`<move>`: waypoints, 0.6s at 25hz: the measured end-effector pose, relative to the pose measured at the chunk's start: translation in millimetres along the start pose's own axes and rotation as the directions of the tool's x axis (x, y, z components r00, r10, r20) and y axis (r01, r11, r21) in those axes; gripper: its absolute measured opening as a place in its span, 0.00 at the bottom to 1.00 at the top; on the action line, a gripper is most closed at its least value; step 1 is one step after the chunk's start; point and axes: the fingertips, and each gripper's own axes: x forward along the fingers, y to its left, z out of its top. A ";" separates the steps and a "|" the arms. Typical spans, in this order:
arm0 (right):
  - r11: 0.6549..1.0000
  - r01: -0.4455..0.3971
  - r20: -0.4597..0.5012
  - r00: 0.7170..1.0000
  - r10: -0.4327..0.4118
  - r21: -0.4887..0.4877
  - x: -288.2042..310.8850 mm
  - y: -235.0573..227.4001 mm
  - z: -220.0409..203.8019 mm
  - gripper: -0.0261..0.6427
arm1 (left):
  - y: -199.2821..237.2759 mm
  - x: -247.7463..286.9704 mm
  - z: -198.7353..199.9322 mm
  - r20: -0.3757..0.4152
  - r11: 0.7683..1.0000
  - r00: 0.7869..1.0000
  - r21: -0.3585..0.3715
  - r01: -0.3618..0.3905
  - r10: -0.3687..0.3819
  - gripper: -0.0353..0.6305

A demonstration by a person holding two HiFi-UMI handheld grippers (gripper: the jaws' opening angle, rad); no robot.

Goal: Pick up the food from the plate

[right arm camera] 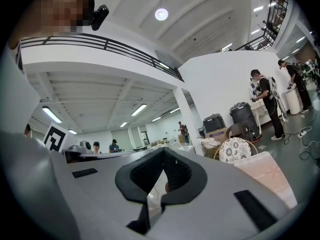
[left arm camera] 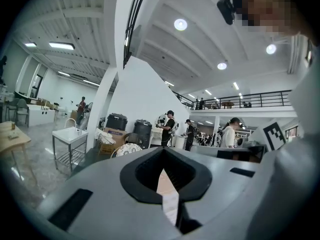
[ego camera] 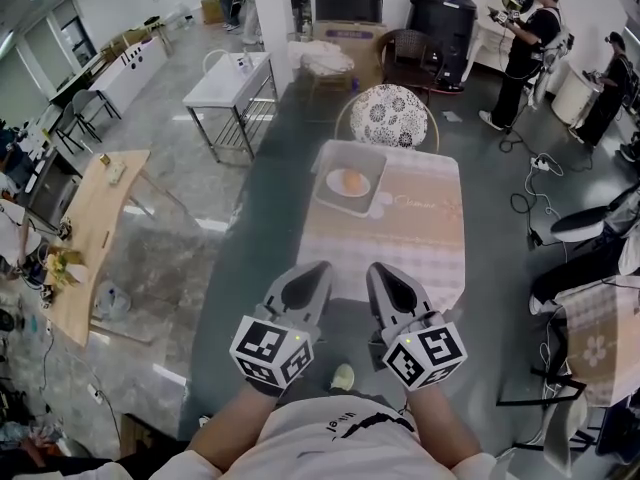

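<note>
A round orange piece of food (ego camera: 351,180) lies on a white plate (ego camera: 338,190) inside a grey tray (ego camera: 372,160), at the far left of a table with a pale checked cloth (ego camera: 410,233). My left gripper (ego camera: 316,268) and right gripper (ego camera: 380,269) hang side by side close to my body, over the table's near edge and well short of the tray. Both are shut with nothing between their jaws. In the left gripper view the left gripper (left arm camera: 162,155) points level over the room. The right gripper (right arm camera: 162,154) does the same in the right gripper view.
A chair with a floral back (ego camera: 390,116) stands behind the table. A white metal table (ego camera: 232,83) and a wooden table (ego camera: 95,218) are to the left. People (ego camera: 530,53) stand at the back right, with cables (ego camera: 535,193) on the floor and covered chairs (ego camera: 600,338) at right.
</note>
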 end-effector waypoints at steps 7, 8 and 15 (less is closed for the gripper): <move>1.000 0.004 0.010 1.000 -0.004 0.019 0.0 -20.1 4.9 0.06 | -6.1 18.7 0.7 -0.007 1.000 1.000 0.006 -0.002 0.002 0.06; 1.000 0.005 0.010 1.000 -0.006 0.021 0.3 -22.6 4.8 0.06 | -6.7 21.2 -0.1 -0.009 1.000 1.000 0.006 -0.001 0.001 0.06; 1.000 0.019 0.000 1.000 -0.019 0.025 13.4 -37.5 3.5 0.06 | 3.5 40.5 -3.1 -0.022 1.000 1.000 -0.004 0.003 -0.003 0.06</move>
